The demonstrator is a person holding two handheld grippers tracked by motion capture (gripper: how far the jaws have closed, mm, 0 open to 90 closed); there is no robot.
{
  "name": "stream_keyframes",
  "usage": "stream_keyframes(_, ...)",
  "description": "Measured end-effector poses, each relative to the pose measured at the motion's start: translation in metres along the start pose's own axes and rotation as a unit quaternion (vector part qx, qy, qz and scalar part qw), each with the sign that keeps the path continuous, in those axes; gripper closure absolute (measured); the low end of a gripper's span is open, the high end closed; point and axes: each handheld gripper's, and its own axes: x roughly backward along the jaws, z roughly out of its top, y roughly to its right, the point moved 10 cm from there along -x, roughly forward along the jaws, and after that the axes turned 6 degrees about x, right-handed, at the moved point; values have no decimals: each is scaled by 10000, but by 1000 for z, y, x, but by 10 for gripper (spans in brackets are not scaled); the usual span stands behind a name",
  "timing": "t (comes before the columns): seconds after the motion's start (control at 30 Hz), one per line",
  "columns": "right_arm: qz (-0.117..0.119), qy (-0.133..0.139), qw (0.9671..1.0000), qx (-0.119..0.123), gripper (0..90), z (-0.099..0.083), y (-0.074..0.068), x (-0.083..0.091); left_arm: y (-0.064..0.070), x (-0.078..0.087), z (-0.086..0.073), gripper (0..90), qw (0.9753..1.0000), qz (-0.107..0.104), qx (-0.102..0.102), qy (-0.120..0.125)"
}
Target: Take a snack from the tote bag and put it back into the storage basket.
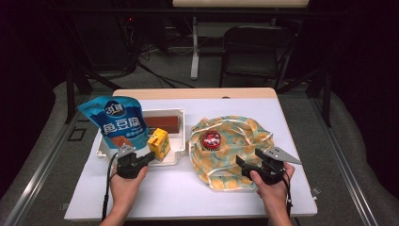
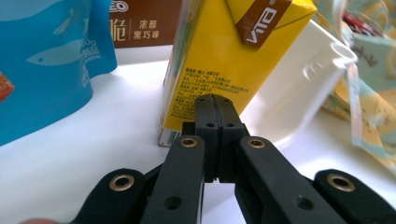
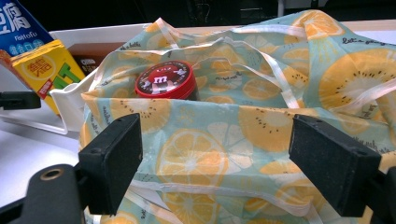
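1. Both tongs are seen at the near edge of the table: the left gripper [image 1: 149, 159] has its jaws pressed together on nothing, their tips just short of the yellow drink carton [image 1: 159, 143]; the right gripper [image 1: 249, 161] is spread wide, its jaws set either side of the near rim of the fruit-print bag [image 1: 230, 155].
2. The carton is found upright at the near right corner of the white tray [image 1: 180, 137], which sits toward the left edge of the table; whether it rests inside the tray or against its rim cannot be told.
3. The carton is judged light, stiff-sided yet crushable, and smooth; it would best be taken across its two flat side faces, low to mid height, with a modest squeeze.
4. The bag, lying open right of the tray, is judged thin, limp and slippery; a hold on a bunched fold of its rim or a tape handle is advised.
5. Counted: one yellow carton, one blue snack pouch [image 1: 117, 121] at the tray's left end, one brown box [image 1: 161, 122] along the tray's far side, one red-lidded tin [image 1: 211, 139] in the bag, one bag, one tray.
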Motion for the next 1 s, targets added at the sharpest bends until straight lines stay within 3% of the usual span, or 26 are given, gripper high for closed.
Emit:
stream_keyframes(0.1,-11,25,10000,21,173,1,-1,1,-3,-5,6,900,9998,58,195,-17)
stream_keyframes(0.4,-15,6,10000,23,177,0,3,3,-10,-25,17,900,9985,251,443,-202)
stream_keyframes(0.47,-18,-14,10000,34,177,-1,2,2,-11,-28,20,900,9978,201,606,-198)
stream_keyframes(0.63,-1,-17,10000,49,179,-1,0,1,-13,-37,29,900,9971,392,631,-177)
stream_keyframes(0.73,-5,-26,10000,58,180,-1,0,1,-13,-40,31,900,9971,355,659,-118)
stream_keyframes(0.8,-2,-20,10000,74,180,-1,0,1,-13,-38,32,900,9977,228,644,-42)
stream_keyframes(0.87,-23,-9,10000,84,180,-1,2,1,-14,-32,30,900,9979,234,603,-20)
stream_keyframes(0.93,-29,-18,10000,80,179,-1,3,2,-14,-25,27,900,9972,219,711,15)
stream_keyframes(1.0,-25,-1,10000,56,179,-1,3,2,-13,-23,24,900,9977,282,623,13)
